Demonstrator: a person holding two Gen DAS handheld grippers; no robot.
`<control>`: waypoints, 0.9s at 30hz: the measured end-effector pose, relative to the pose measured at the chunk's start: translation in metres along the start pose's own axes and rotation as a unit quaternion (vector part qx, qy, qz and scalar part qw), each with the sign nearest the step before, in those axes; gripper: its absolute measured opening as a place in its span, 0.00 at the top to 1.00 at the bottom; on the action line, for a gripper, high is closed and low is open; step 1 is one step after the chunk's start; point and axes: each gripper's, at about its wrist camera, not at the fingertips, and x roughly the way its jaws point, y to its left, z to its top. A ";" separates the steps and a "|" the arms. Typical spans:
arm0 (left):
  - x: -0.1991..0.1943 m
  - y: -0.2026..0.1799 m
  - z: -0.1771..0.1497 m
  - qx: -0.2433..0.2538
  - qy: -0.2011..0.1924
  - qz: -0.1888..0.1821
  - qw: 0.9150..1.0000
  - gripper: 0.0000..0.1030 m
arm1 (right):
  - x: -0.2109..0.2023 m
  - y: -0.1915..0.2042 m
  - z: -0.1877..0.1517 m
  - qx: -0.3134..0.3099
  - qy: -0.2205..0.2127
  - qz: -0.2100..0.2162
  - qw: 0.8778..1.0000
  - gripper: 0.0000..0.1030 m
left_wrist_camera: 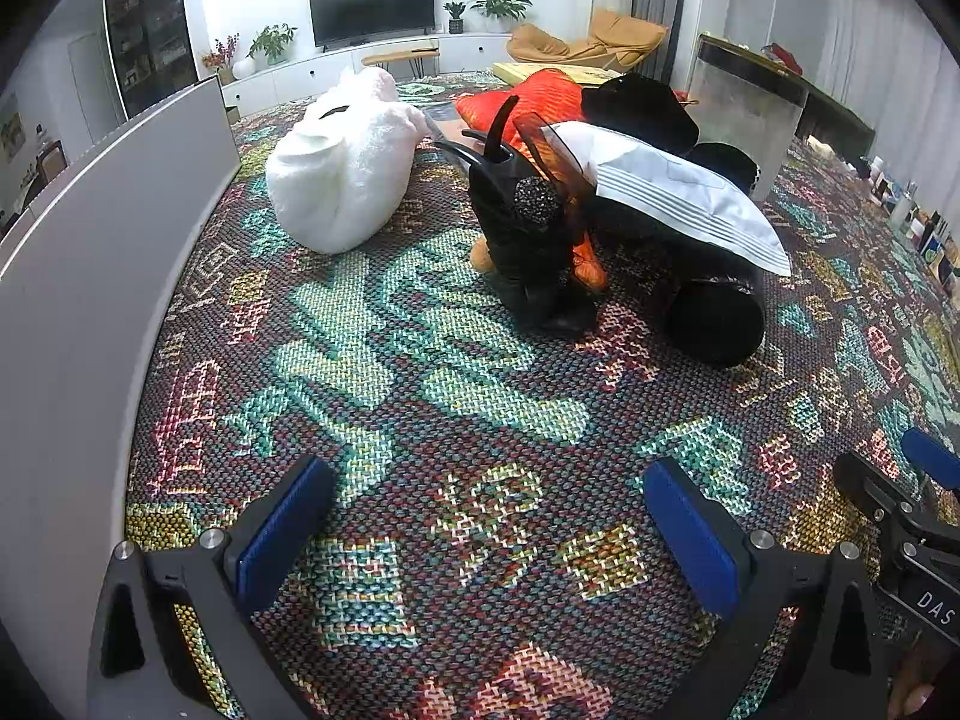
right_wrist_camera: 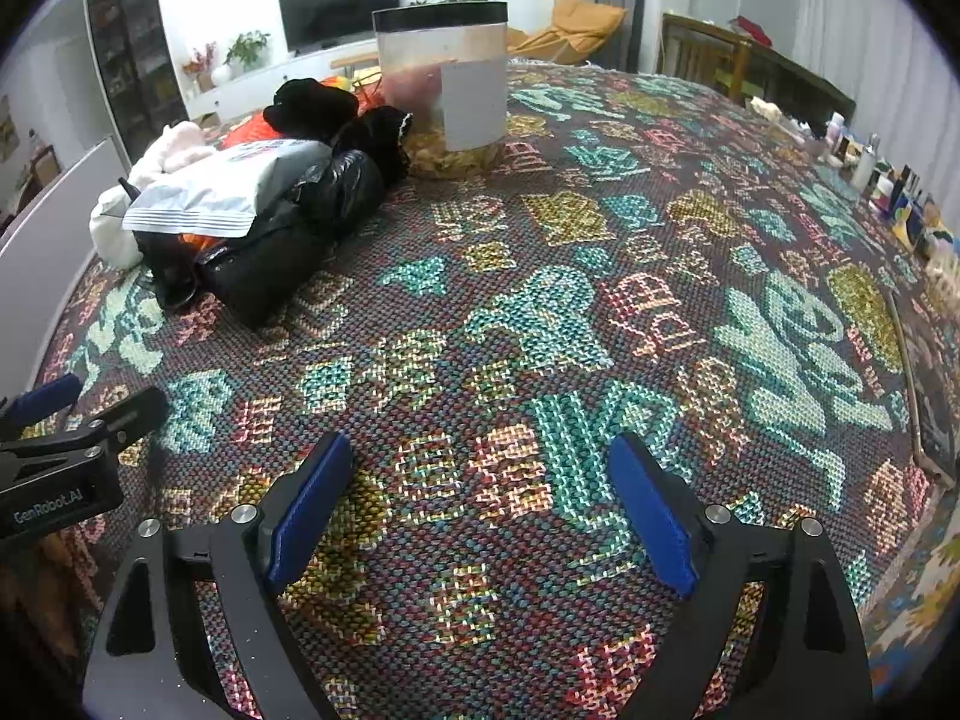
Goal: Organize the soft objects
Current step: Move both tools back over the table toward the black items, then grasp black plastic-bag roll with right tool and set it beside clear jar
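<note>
A pile of soft things lies on the patterned cloth: a white plush toy (left_wrist_camera: 342, 180), a black plush insect with orange wings (left_wrist_camera: 528, 228), a red cushion (left_wrist_camera: 528, 99), a white pillow (left_wrist_camera: 678, 186) resting on black bundles (left_wrist_camera: 714, 312). In the right wrist view the white pillow (right_wrist_camera: 234, 186) and black bundles (right_wrist_camera: 282, 240) sit far left. My left gripper (left_wrist_camera: 486, 534) is open over bare cloth, short of the pile. My right gripper (right_wrist_camera: 486, 498) is open too, with nothing between its blue pads (right_wrist_camera: 651, 513).
A clear bin with a black rim (right_wrist_camera: 444, 78) stands behind the pile. A grey panel (left_wrist_camera: 78, 276) borders the cloth on the left. Small bottles (right_wrist_camera: 864, 162) line the right edge. A TV (left_wrist_camera: 372, 6) and an armchair (left_wrist_camera: 594, 42) stand beyond.
</note>
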 end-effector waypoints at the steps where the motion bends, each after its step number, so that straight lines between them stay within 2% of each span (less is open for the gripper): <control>1: 0.000 0.000 0.000 0.000 0.000 0.000 1.000 0.00 | 0.000 0.000 0.000 0.000 0.000 0.000 1.000 0.12; 15: 0.000 0.000 0.000 0.000 0.000 0.000 1.000 0.00 | -0.001 -0.002 0.000 0.004 -0.002 0.006 1.000 0.12; 18: 0.000 0.001 0.000 0.000 0.000 0.000 1.000 0.00 | -0.006 -0.023 0.004 0.060 -0.014 0.075 0.995 0.13; 19: 0.000 0.000 0.000 0.000 0.000 0.000 1.000 0.00 | -0.004 -0.041 0.011 0.116 -0.021 0.116 0.986 0.13; 22: 0.000 0.000 0.001 0.000 0.000 0.000 1.000 0.00 | 0.013 -0.064 0.037 0.203 -0.001 0.141 0.969 0.13; 24: 0.000 0.000 0.001 0.000 0.000 0.000 1.000 0.00 | 0.031 -0.057 0.068 0.221 0.023 0.173 0.960 0.14; 27: 0.000 0.000 0.000 0.000 0.000 0.000 1.000 0.00 | 0.055 -0.030 0.103 0.205 0.062 0.203 0.955 0.15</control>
